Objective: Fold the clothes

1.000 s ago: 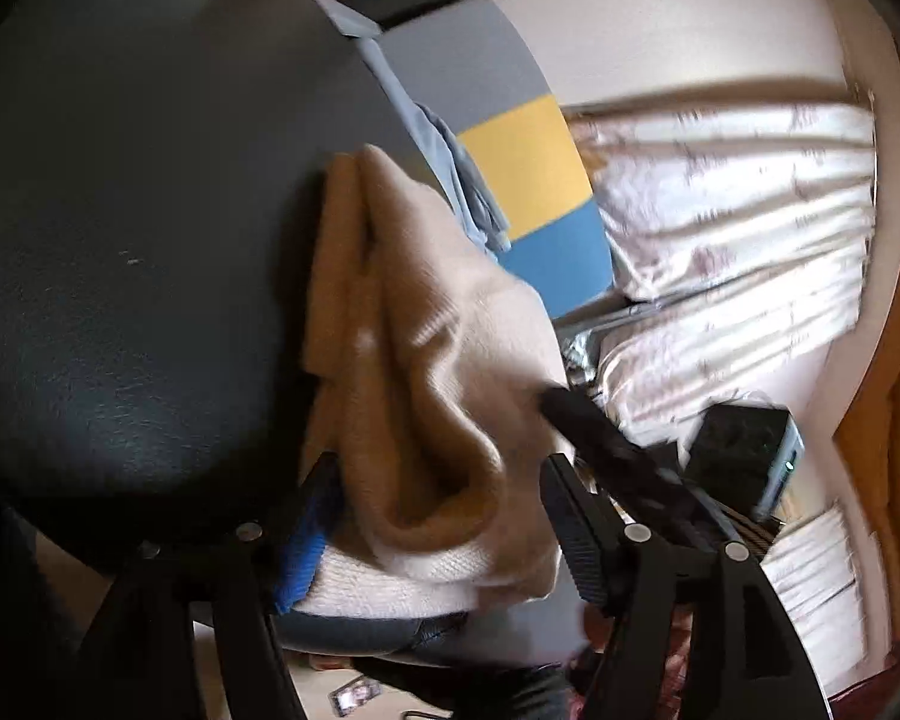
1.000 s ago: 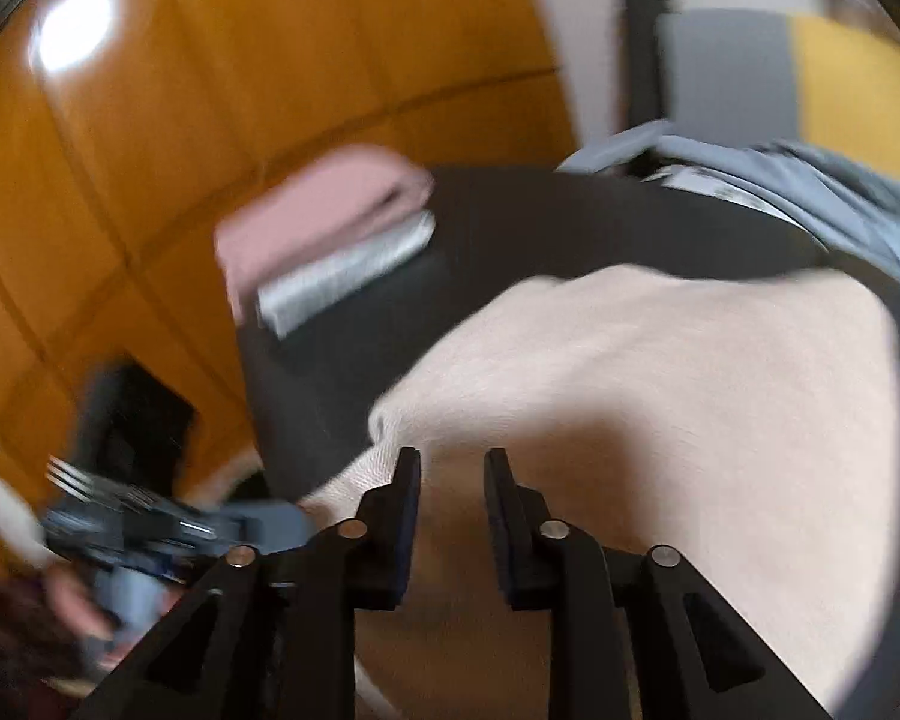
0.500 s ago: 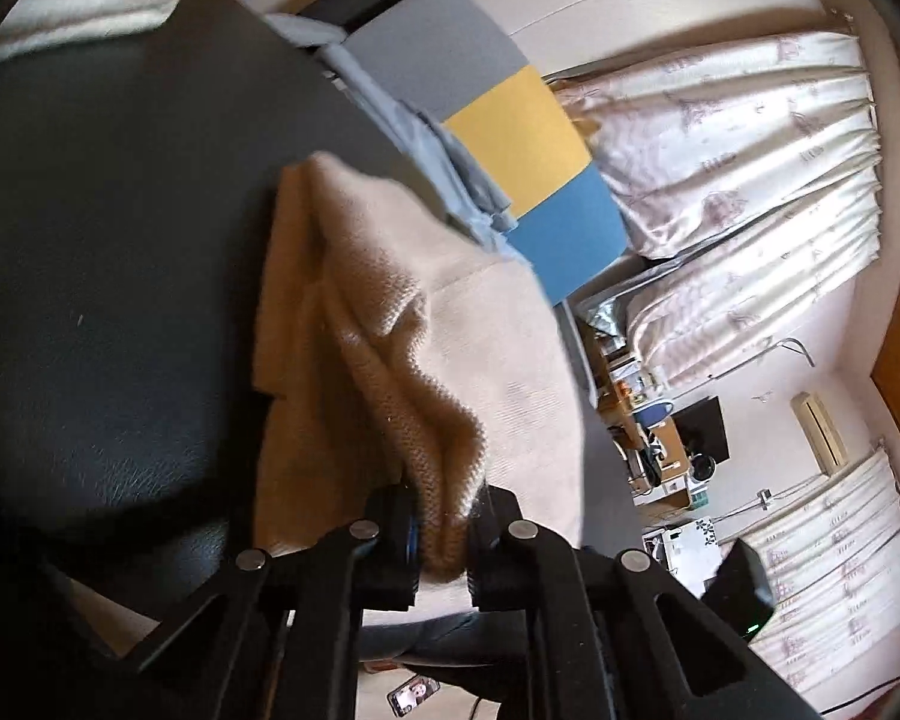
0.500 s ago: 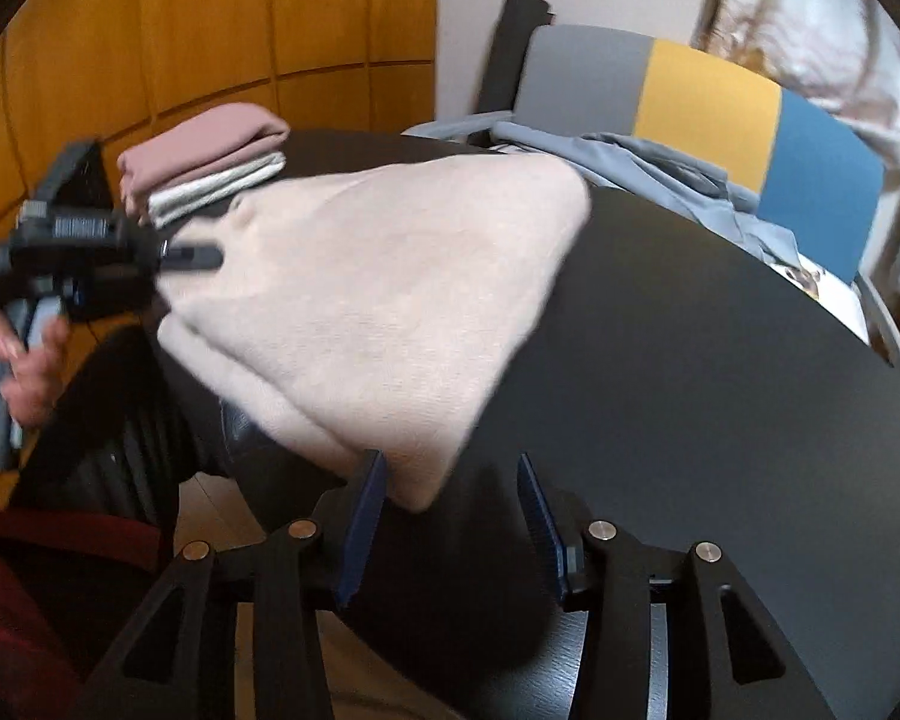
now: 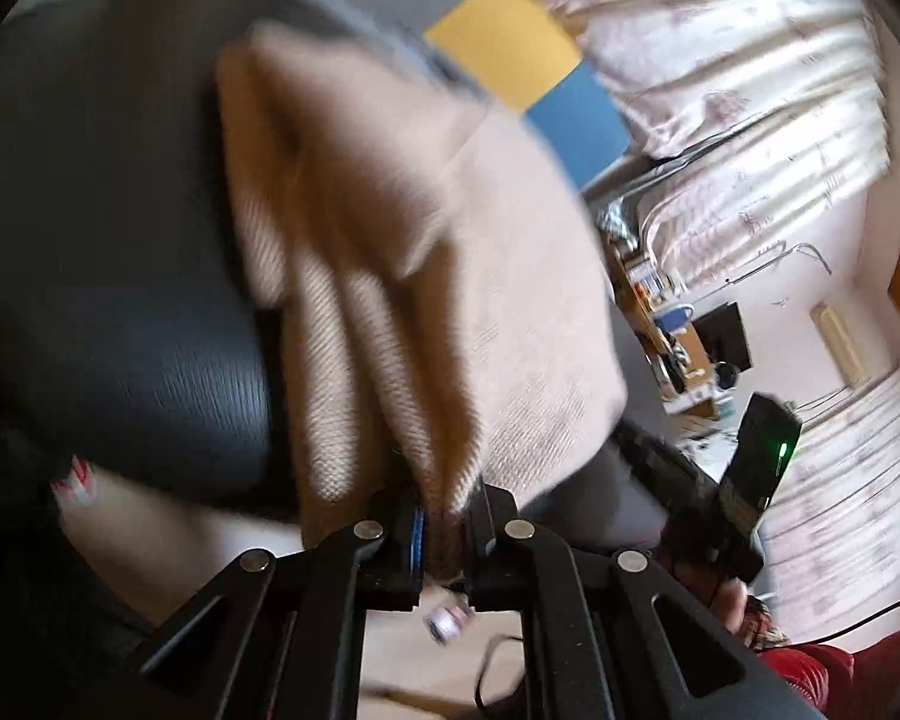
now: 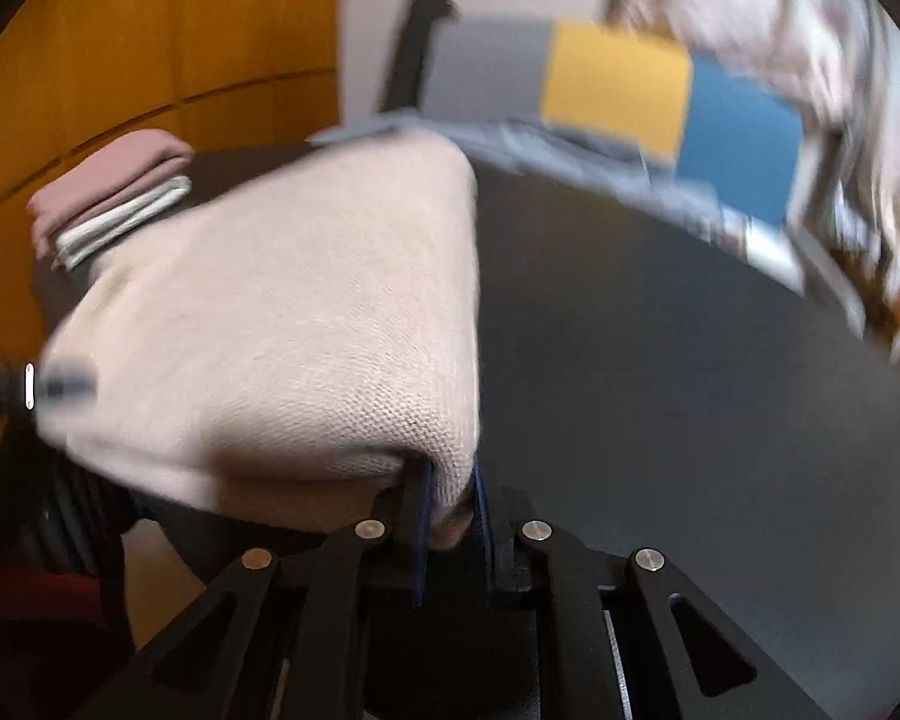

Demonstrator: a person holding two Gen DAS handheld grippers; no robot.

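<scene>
Beige sweater point(image 5: 426, 276) held at two corners over the black table point(image 5: 108, 240).

We see the sweater draped across the table's near edge, blurred in both views, so its folds are hard to read and its underside is hidden. The left gripper point(image 5: 444, 534) is clamped on a bunched corner of the knit, the fabric pinched between its pads. The right gripper point(image 6: 453, 516) has its jaws closing, and a rounded corner of the sweater is pressed between them. In the left view we make out the right gripper only as a dark blur beside the sweater; in the right view the left gripper is cut off at the frame's left edge. Beyond the sweater lie a folded pink and white stack point(image 6: 111, 192), a grey garment point(image 6: 570, 150), and a grey, yellow and blue chair point(image 6: 618, 84).
</scene>
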